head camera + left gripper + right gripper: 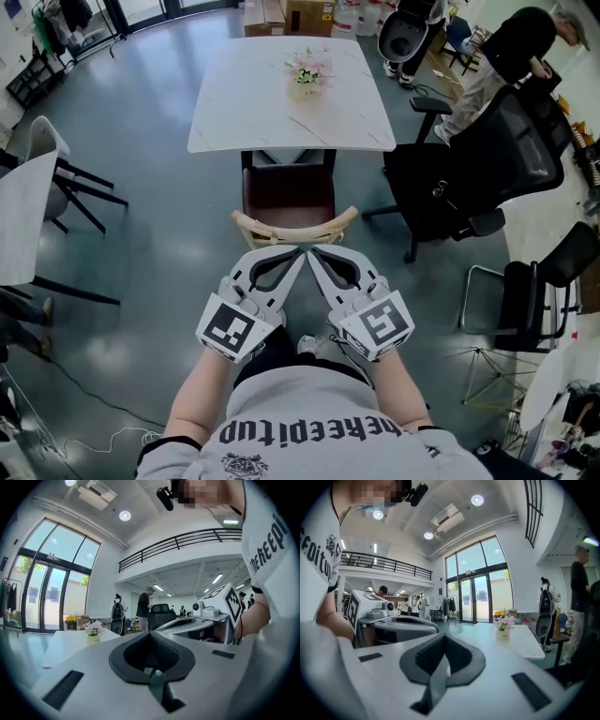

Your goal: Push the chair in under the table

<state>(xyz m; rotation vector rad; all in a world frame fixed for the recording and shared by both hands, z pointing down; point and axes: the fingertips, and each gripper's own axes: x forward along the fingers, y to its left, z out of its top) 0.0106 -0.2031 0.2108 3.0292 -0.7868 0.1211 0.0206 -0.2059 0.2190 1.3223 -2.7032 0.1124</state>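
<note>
A chair with a brown seat (pixel 288 192) and a curved wooden backrest (pixel 295 226) stands at the near edge of the white table (pixel 253 112), its seat partly under the tabletop. My left gripper (pixel 299 251) and my right gripper (pixel 313 250) hover side by side just behind the backrest, tips nearly meeting, apart from the wood. Both are shut with nothing between their jaws. In the left gripper view the left gripper (pixel 150 633) points level toward the table (pixel 65 641). The right gripper (pixel 443 636) in its own view also faces the table (pixel 525 641).
A small flower pot (pixel 307 73) sits on the table. A black office chair (pixel 478 178) stands close on the right, another black chair (pixel 534 291) nearer me. A second white table (pixel 23 220) is at left. A person (pixel 511 52) stands at the back right.
</note>
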